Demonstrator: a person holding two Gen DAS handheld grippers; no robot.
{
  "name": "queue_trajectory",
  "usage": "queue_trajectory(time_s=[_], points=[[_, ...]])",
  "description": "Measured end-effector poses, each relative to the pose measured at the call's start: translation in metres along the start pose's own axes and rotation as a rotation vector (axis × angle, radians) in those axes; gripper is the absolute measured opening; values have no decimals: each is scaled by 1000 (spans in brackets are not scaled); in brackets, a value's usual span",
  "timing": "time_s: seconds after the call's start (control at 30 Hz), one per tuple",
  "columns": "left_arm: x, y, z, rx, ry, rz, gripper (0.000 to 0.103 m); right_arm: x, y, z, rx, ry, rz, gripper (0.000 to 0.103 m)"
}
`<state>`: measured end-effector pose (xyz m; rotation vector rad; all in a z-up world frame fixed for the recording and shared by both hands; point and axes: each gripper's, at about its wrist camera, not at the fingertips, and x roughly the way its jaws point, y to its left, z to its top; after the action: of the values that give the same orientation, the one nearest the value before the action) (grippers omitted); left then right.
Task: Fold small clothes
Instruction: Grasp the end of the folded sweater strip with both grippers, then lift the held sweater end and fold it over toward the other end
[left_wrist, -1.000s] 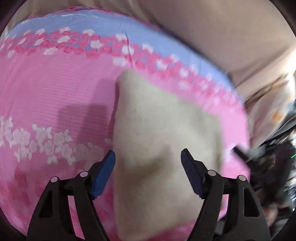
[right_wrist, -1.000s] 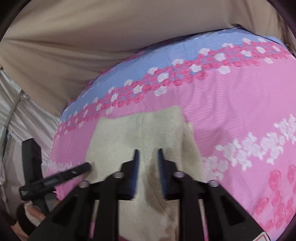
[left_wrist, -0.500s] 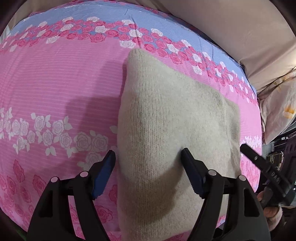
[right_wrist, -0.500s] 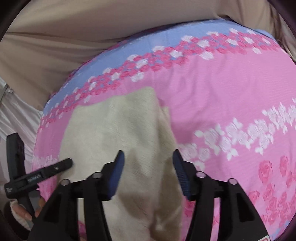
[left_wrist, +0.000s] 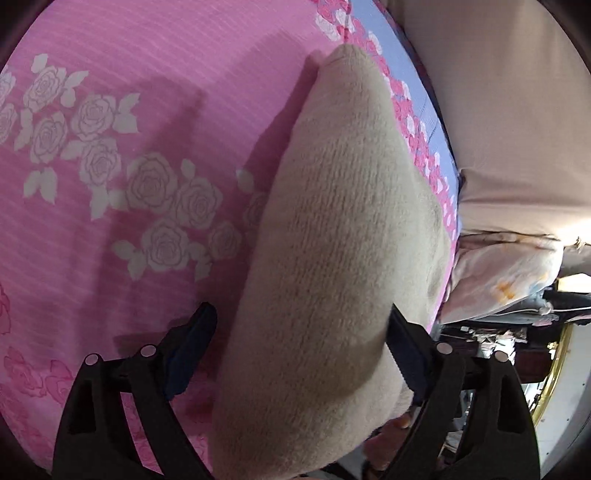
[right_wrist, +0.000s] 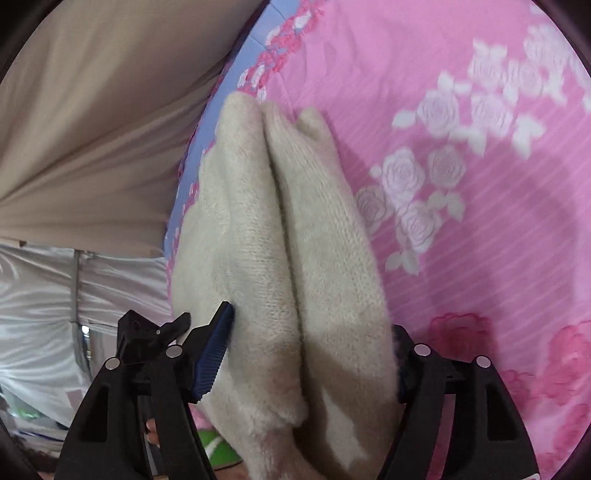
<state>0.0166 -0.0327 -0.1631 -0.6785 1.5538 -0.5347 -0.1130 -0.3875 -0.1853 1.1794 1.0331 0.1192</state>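
Observation:
A beige knitted garment (left_wrist: 332, 258) lies folded on the pink rose-patterned bed cover (left_wrist: 129, 129). My left gripper (left_wrist: 299, 354) is open, with the thick near end of the garment between its jaws. In the right wrist view the garment (right_wrist: 295, 240) shows as stacked layers with a crease down the middle. My right gripper (right_wrist: 314, 354) is open and straddles its near end. The other gripper's black tip (right_wrist: 155, 332) shows at the left of that view.
The cover has a blue border with pink roses (right_wrist: 236, 92). Beyond it is a tan sheet (right_wrist: 92, 129). A pale patterned pillow (left_wrist: 509, 273) and room clutter (left_wrist: 498, 339) lie past the bed's right edge. White satin fabric (right_wrist: 55, 295) hangs off the left side.
Both grippers have come in close and low around the garment. The right gripper went from nearly shut to wide open. The garment now stands bunched into thick layers between the jaws.

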Motion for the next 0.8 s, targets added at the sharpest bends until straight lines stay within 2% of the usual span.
queue_trajectory(time_s=[0.03,0.07,0.13,0.2,0.3,0.4,0.47,0.57,0.6,0.63,0.67,0.73,0.8], points=[[4,-3,0,12,28,-22,72,4,-1,0,9,-7,10,63],[8,-5,1,16,49,-32,70,6,0,0,9,-12,11,57],[7,-17,0,56,42,-17,56,2,12,2,-35,-29,-1,43],[-1,-33,-2,103,37,-32,50,-11,29,5,-83,-63,-6,37],[-21,-60,-6,138,9,-118,49,-47,57,11,-136,-152,13,31],[-34,-87,-12,193,-11,-166,49,-72,82,16,-223,-206,-24,30],[-29,-94,-13,229,-20,-151,51,-75,84,20,-273,-211,-75,31],[-6,-81,-10,234,-21,-49,59,-45,44,30,-240,-133,-175,34],[13,-67,-8,212,-5,32,60,-34,30,31,-218,-105,-221,40],[23,-60,-6,193,9,86,68,-24,17,30,-195,-89,-245,52],[32,-48,-7,170,13,107,73,-21,7,27,-173,-113,-194,56],[28,-40,-9,141,-12,67,78,-21,-1,26,-129,-133,-167,63],[28,-40,-10,138,-17,70,80,-18,-10,26,-84,-125,-113,62]])
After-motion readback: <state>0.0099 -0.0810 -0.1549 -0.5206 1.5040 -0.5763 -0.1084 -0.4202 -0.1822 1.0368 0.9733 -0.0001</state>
